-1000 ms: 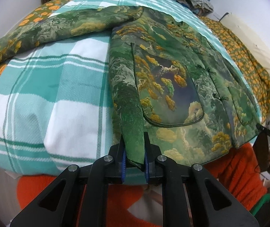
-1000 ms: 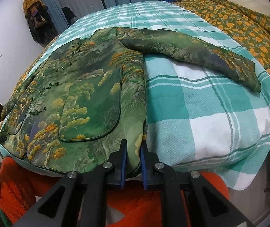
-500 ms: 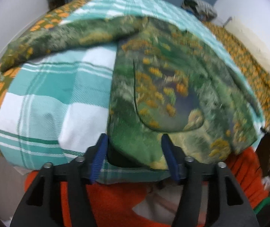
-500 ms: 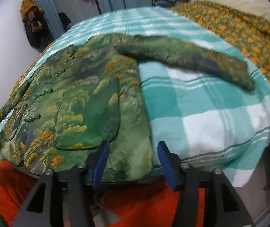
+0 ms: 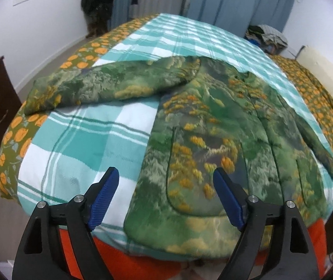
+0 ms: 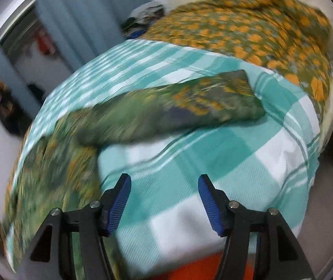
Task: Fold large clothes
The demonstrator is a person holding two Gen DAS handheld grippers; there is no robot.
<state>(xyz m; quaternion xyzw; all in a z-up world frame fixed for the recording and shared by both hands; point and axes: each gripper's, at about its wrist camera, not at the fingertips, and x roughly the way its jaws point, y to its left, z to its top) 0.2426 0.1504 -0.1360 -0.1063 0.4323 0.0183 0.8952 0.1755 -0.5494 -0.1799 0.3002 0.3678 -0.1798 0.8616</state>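
both wrist views overlook the shared bed [image 5: 124, 140] obliquely

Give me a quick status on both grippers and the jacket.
Left gripper open, jaws just widened, jacket released, lying flat on checked blanket. Right gripper open, empty, over blanket beside sleeve. Nothing in the way.

Jacket [image 5: 213, 121] flat on blanket [image 5: 91, 144] atop bed, sleeve [image 5: 110, 84] stretched left; clothes pile [image 5: 266, 35] far right.

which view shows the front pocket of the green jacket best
The left wrist view: the pocket lies near centre, its piped outline whole, between that open gripper's fingers. The right wrist view shows only a blurred strip of the jacket; no pocket is discernible.
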